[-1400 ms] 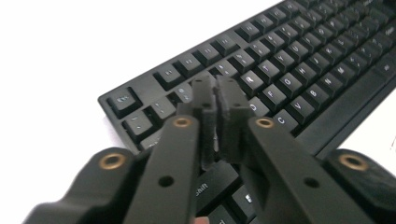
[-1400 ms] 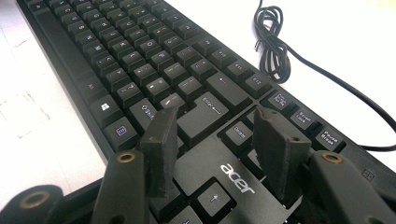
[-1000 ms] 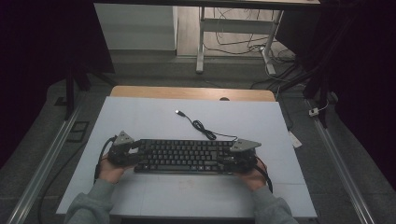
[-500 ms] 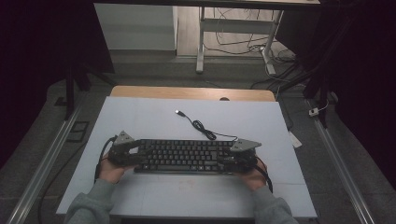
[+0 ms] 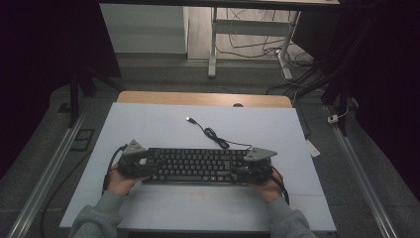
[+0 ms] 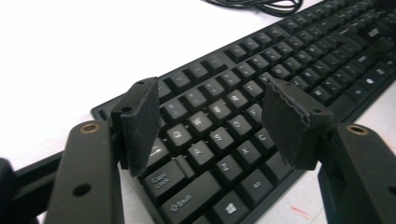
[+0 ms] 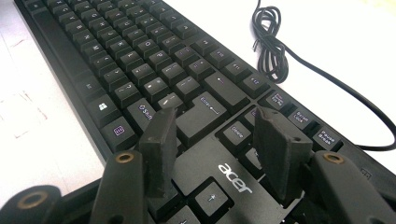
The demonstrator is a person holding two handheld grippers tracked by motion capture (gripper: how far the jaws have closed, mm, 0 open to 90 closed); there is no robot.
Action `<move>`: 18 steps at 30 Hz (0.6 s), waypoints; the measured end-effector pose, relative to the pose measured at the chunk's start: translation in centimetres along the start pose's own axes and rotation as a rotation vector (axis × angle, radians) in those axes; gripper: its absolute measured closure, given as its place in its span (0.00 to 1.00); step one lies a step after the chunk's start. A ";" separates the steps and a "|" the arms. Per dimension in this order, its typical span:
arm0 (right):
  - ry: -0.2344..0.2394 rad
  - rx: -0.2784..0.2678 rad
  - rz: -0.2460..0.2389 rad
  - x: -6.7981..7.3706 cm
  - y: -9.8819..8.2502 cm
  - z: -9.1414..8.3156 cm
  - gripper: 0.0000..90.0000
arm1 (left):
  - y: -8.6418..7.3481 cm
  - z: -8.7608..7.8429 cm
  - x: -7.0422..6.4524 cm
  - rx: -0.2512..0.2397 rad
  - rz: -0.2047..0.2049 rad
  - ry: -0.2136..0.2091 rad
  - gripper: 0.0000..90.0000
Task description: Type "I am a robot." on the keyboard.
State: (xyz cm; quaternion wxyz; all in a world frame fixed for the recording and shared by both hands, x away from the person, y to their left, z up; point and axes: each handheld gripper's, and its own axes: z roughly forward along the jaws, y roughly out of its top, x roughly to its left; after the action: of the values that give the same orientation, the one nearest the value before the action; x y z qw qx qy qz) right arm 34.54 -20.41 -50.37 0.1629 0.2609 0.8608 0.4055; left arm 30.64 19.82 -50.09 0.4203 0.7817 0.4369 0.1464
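i've got a gripper at each end of the black keyboard (image 5: pixel 198 165), which lies flat on the white table (image 5: pixel 158 124), square to me and nearer my edge, its cable (image 5: pixel 218 139) trailing away across the top toward the far side with the usb plug (image 5: pixel 189 119) lying loose. my left gripper (image 5: pixel 134 163) sits over the left end with its jaws standing apart; they have just been opening, and in the left gripper view nothing is pinched between the pads (image 6: pixel 142 123), which hang above the letter keys near caps lock and shift without pressing on them. my right gripper (image 5: pixel 247 171) is over the right end, jaws also apart, and in the right gripper view its fingers (image 7: pixel 159 140) straddle the patch around the delete key and the printed logo, hovering over the keys with no squeeze that i can see. this looks to me like the keyboard being set in place and let go, so the step in hand is a clean release: i would keep both jaws wide, lift straight up off the keys rather than dragging sideways, so no pad catches a keycap or nudges the board out of square, and mind the coiled cable (image 7: pixel 271 51) beside my right hand so that it is not hooked on the way out.
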 end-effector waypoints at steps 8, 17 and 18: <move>-0.003 0.001 -0.002 0.0 0.0 0.0 0.55 | 0.3 0.5 -1.3 0.031 0.036 -0.056 0.39; -0.002 0.001 -0.001 0.0 0.0 0.0 0.55 | 0.3 1.5 -2.9 0.083 0.097 -0.110 0.39; -0.002 0.002 0.001 0.0 0.0 0.0 0.55 | 0.3 1.6 -3.1 0.087 0.100 -0.115 0.40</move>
State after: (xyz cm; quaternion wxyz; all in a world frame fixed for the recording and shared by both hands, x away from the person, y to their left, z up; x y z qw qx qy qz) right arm 34.53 -20.37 -50.39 0.1634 0.2616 0.8609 0.4046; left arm 29.99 16.45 -50.34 0.4023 0.8273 0.3784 0.1029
